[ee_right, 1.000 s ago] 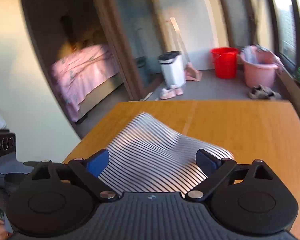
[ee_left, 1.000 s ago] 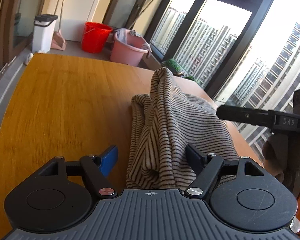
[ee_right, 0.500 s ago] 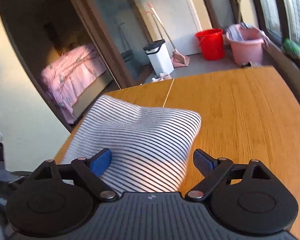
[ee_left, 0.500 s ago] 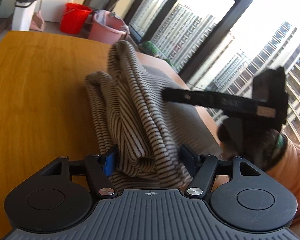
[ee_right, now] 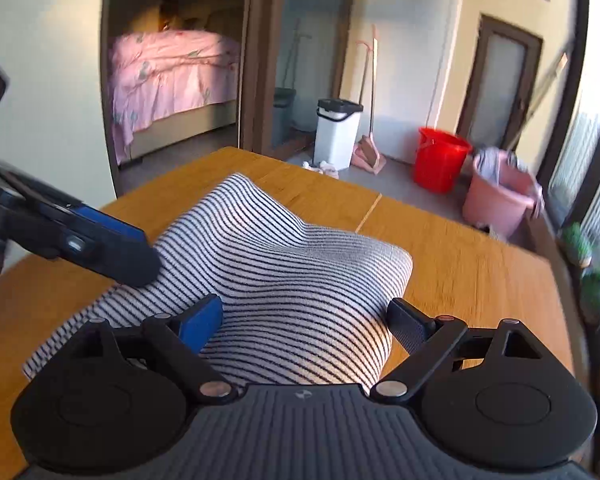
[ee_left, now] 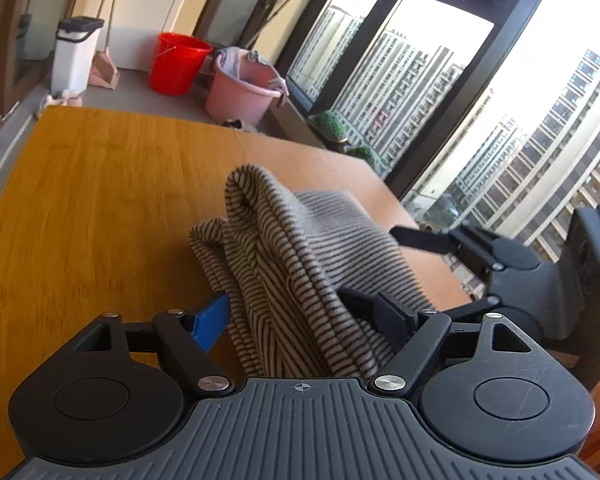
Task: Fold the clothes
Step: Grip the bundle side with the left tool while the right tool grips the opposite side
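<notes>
Striped cloth sits bunched near the window-side edge of the wooden table; nothing else is on the board. There's plenty of bare wood on the room side, so I lay the next fold that way, not toward the edge.

Cloth state: partly folded, not flat. One ridge stands up in the middle and a rolled hem lies beside it. My wrist view from the right shows a hump across the panel, with the far corner square on the table.

Left gripper: jaws have just been opening, the thick bundle sits between them, and I read no real clamp. Blue pad is just beside the rolled hem. Right gripper: jaws wide, over the near edge of the cloth, gripping nothing. Its outer finger is off the side of the fabric.

Doing this step well, my read:
- Pick one layer edge per gripper, not the whole wad. Left is on too much material right now.
- Grab matching corners so the fold line runs along the stripes. Use the stripes as the alignment check.
- Lift low, keep the span taut between both hands, then lay it down. That should kill the hump.
- Keep the two tools apart. They are close and crossing over the same patch.

Risk: dragging the bundle off the window-side edge.
</notes>
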`<act>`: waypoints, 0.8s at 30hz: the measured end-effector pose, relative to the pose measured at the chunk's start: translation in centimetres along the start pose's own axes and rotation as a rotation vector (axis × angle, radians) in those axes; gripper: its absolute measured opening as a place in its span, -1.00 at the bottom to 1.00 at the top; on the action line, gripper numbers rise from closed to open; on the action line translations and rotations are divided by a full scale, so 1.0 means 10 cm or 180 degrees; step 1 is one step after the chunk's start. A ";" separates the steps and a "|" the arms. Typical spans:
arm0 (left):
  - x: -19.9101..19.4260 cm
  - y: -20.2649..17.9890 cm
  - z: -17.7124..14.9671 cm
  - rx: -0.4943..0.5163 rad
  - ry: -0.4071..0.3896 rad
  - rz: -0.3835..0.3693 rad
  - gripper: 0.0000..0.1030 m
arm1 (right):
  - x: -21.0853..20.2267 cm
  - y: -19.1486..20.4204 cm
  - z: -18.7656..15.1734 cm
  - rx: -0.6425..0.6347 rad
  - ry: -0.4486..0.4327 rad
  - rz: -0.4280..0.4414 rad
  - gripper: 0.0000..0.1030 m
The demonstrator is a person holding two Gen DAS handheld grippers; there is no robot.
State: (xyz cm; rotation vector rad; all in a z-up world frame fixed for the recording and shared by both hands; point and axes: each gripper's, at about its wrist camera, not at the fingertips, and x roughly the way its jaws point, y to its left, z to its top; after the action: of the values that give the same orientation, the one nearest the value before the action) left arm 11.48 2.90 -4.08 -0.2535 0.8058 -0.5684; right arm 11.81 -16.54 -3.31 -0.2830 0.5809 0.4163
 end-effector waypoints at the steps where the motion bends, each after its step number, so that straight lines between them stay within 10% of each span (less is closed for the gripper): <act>1: 0.02 0.02 -0.01 -0.0003 0.0005 0.0041 0.67 | -0.01 0.00 0.01 -0.0017 -0.0010 0.0013 0.75; 9: 0.05 0.12 -0.05 -0.0268 0.0080 -0.0030 0.69 | -0.18 -0.79 -0.21 0.1428 0.0098 0.0722 0.79; 21: 0.16 0.10 -0.08 -0.0692 0.0308 -0.0231 0.88 | -0.07 -0.67 -0.49 0.1467 0.0185 0.0795 0.79; 24: 0.13 0.11 -0.11 -0.0695 0.0248 -0.0170 0.63 | -0.08 -0.68 -0.51 0.1484 0.0152 0.0818 0.80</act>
State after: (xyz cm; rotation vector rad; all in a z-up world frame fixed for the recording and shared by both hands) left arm 11.84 3.07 -6.10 -0.4564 0.9403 -0.5430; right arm 11.90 -24.69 -5.99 0.2316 0.7456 0.5081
